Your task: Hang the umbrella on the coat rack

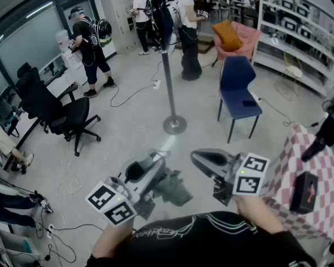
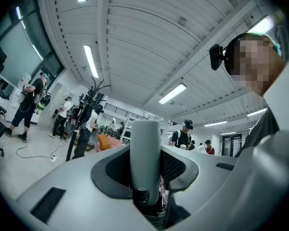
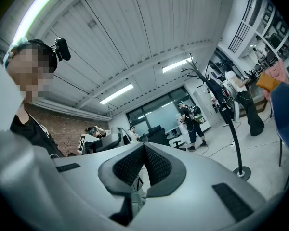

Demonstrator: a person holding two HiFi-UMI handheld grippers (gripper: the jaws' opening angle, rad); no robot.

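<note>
Grips umbrella handle (image 2: 145, 153) in left hand-held gripper (image 1: 147, 168), right hand-held gripper (image 1: 203, 159) closed, empty, ready for coat rack (image 1: 168, 77) at 12 o'clock

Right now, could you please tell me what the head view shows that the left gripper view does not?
Only the head view: the blue chair, the black box and the right gripper, shut. Only the left gripper view: the umbrella's handle clamped by the left gripper, and the ceiling lights. Both: the coat rack and people standing near it.
</note>
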